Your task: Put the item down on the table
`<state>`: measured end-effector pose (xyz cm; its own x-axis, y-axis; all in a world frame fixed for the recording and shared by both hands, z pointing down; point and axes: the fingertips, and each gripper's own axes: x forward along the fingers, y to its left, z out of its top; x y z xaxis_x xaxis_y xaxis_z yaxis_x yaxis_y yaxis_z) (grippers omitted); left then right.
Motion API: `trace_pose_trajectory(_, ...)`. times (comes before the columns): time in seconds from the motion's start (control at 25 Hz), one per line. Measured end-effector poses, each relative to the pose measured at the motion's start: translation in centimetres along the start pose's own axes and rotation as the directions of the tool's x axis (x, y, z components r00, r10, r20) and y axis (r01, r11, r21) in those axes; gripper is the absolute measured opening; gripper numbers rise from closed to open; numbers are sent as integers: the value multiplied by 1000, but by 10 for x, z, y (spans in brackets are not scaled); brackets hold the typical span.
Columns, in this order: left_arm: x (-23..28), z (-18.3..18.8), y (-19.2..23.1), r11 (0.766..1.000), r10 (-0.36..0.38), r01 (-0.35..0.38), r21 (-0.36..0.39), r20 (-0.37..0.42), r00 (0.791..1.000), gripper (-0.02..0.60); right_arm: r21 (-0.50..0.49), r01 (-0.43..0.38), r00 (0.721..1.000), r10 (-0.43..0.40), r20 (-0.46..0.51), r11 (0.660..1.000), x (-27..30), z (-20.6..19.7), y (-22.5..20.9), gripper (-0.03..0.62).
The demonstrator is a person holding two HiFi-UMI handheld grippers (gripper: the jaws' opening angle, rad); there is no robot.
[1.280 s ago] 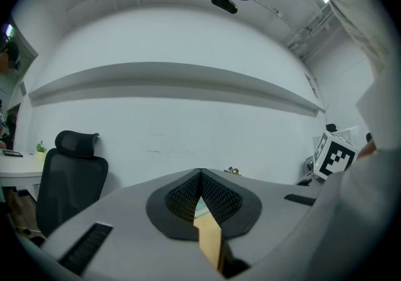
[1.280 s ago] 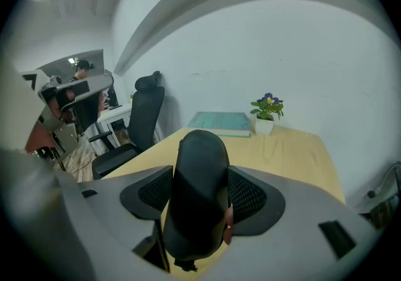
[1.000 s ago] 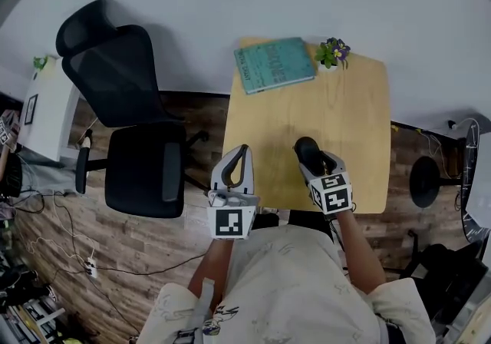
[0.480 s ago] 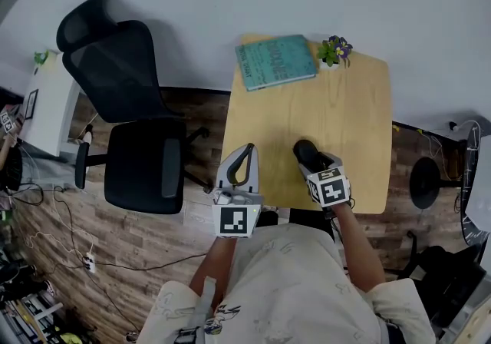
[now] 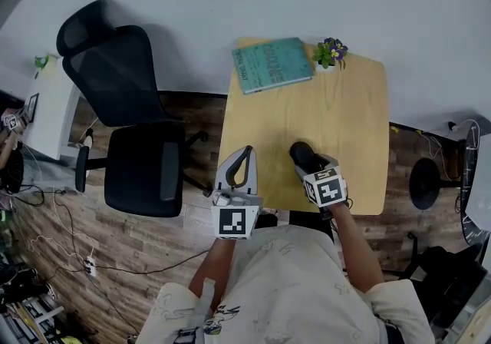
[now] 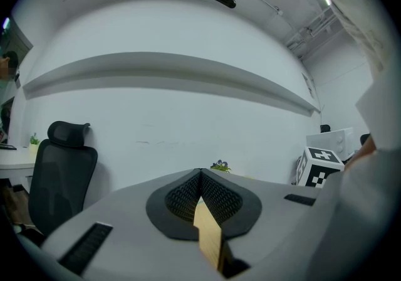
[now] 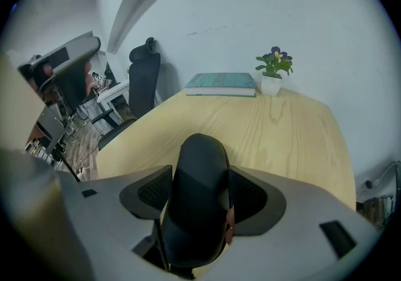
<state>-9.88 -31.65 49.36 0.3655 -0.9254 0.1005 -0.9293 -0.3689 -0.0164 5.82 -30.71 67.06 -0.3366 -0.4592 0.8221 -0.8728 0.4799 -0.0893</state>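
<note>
My right gripper (image 5: 303,157) is shut on a black rounded oblong item (image 5: 301,153) above the near part of the light wooden table (image 5: 349,120). In the right gripper view the black item (image 7: 199,192) stands up between the jaws and hides the gap; the tabletop (image 7: 276,129) stretches beyond it. Whether the item touches the wood, I cannot tell. My left gripper (image 5: 244,153) hovers at the table's near left edge, jaws shut with nothing in them. In the left gripper view (image 6: 200,173) its tips meet in front of the white wall.
A teal book (image 5: 273,64) lies at the table's far left corner, beside a small potted plant (image 5: 330,52). A black office chair (image 5: 126,112) stands left of the table. A white wall bounds the far side. Cables run over the wood floor (image 5: 69,243).
My right gripper with the black item has drifted slightly left. The left gripper has barely moved.
</note>
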Motion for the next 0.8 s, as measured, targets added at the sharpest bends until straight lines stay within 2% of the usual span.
trace_pose_trajectory(0.2,3,2,-5,1000,-15,15,21,-4,1000,6,22,-19,999,18,35,1000,-4,4,-1,307)
trace_pose_trajectory(0.36,7,7,-9,999,-26,25,30,19,999,6,109,-61,995,51,91,992,-13,7,-4,314)
trace_pose_trajectory(0.8,17,15,-19,997,-63,61,46,35,997,6,111,-12,976,-12,216,994,-56,23,-18,314)
